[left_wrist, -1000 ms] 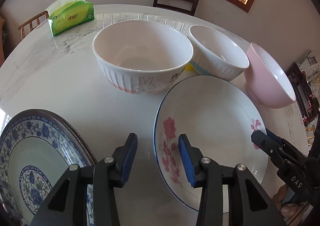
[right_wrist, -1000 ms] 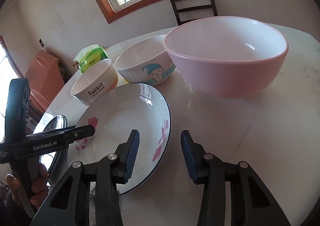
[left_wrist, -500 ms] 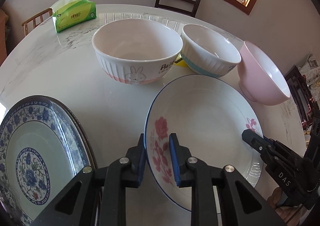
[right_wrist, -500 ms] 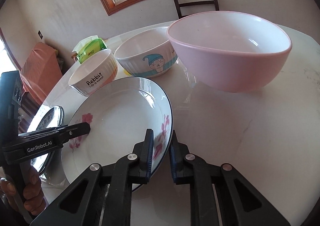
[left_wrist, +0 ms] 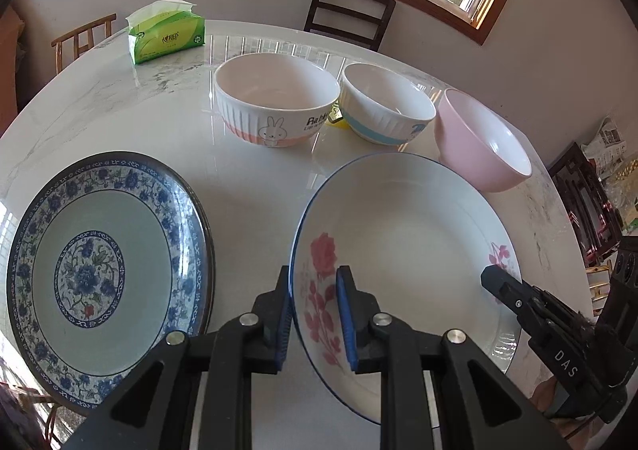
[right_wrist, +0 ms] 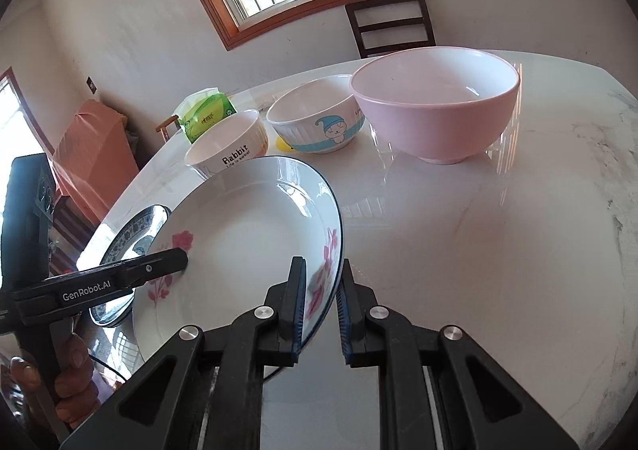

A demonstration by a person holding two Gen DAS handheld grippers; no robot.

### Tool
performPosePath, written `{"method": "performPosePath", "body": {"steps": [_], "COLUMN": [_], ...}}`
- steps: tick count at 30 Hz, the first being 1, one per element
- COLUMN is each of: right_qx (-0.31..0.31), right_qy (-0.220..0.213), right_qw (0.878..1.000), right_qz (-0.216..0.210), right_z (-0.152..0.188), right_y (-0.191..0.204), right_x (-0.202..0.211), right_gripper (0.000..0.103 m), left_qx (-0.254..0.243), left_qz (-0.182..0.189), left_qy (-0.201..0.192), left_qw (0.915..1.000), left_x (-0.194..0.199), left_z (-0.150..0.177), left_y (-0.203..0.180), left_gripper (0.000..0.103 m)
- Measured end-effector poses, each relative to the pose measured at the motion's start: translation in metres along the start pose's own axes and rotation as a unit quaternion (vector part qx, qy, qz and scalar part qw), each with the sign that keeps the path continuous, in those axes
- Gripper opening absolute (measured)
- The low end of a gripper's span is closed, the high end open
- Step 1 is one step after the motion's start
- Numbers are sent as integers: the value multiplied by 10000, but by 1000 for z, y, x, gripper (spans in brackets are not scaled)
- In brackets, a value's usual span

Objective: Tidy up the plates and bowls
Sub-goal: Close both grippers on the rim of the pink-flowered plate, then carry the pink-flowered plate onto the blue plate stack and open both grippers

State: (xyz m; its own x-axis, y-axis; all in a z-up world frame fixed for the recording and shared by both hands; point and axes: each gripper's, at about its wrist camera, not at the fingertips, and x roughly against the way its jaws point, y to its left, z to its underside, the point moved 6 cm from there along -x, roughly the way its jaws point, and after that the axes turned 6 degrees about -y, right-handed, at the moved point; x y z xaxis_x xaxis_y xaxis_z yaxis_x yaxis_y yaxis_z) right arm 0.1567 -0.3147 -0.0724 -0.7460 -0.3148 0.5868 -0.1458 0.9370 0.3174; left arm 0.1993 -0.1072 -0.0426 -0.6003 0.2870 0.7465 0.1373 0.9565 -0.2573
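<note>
Nearest the left wrist camera, the left gripper (left_wrist: pixel 313 318) has its jaws closed down on the rim of the rose plate (left_wrist: pixel 406 250), one blue pad under the edge and one on the inner slope, at about 8 o'clock of the plate. The right gripper (right_wrist: pixel 321 308) pinches the opposite rim, at about 4 o'clock, and its jaws are almost fully together with only the thin edge between them. The plate is held by both sides and seems lifted a little off the counter (right_wrist: pixel 498 250), with its far edge tilted up, though the fisheye view makes this hard to judge.

This plate is glazed ceramic: stiff, smooth, quite heavy for its thickness, and it will break if it drops. The glaze is slippery, so I think the hold should stay on the raised rim, where the pads can bite, and the plate should stay close to level.

At 9 o'clock lies the blue floral plate (left_wrist: pixel 107 270), round and shallow, with a dark edge; it may be the place to stack. Farther, from 11 to 2 o'clock, stand three bowls in a row: the ribbed rabbit bowl (left_wrist: pixel 275 103), the blue-band bowl (left_wrist: pixel 384 103) and the plain pink bowl (left_wrist: pixel 482 139), glossy like the others. The marble-patterned counter shines strongly. At the far side rests a green tissue pack (left_wrist: pixel 165 33).
</note>
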Motion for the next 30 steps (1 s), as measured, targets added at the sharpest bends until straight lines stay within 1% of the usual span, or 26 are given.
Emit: {"method": "performPosePath", "body": {"steps": [3,8,16,24,30], "right_qx": [61,211,582,890,1026], "right_qy": [-37,-42,127,315,392], "right_qw": [9999,9994,9964,9923,9901], "right_qz": [-71,-267,-596,-799,-879], "right_z": [2,8,18,23,24], "right_y": [13,40,91,130,148], "right_x": [8,15,3,-16,-29], "right_gripper": [15,15,15,15,15], "left_qx": [87,290,650,918,1068], "left_qz": [-5,-75,-369,-613,-733], "left_qy": [-76,-217,-355,-431,-490], "left_qw": [9999,9993,9966,9930,9904], "left_x": [15,42,75,90,93], "left_z": [4,13,26,28,25], "left_y": [7,29,78,120,142], "left_gripper": [21,21,21,21,21]}}
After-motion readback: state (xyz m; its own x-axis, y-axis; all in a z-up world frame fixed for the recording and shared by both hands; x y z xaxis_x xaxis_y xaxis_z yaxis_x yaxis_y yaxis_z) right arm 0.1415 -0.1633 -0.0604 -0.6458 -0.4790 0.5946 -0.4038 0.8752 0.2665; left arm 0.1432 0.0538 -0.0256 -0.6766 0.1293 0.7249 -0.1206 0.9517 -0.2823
